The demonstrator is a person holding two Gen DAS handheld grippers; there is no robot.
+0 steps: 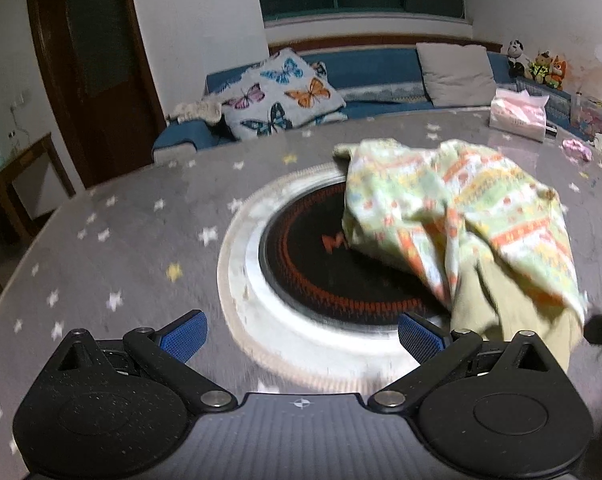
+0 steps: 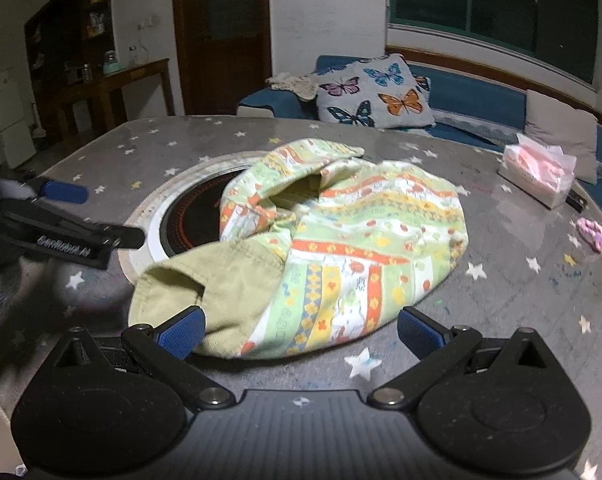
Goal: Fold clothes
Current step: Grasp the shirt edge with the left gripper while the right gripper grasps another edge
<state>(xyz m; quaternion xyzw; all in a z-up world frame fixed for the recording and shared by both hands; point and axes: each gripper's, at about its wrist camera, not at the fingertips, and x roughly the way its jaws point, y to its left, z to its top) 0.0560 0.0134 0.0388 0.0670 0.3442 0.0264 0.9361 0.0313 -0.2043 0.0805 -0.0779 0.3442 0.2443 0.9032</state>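
Note:
A small patterned garment, green with orange and yellow stripes and a plain olive lining, lies crumpled on the grey star-print table, partly over the round cooktop. It also shows in the left wrist view at the right. My left gripper is open and empty, above the cooktop's near rim, left of the garment. It also shows in the right wrist view at the left. My right gripper is open and empty, its fingers either side of the garment's near edge.
A round inset cooktop with a metal rim sits mid-table. A tissue pack and a pink scrunchie lie at the right of the table. A blue sofa with a butterfly cushion stands behind.

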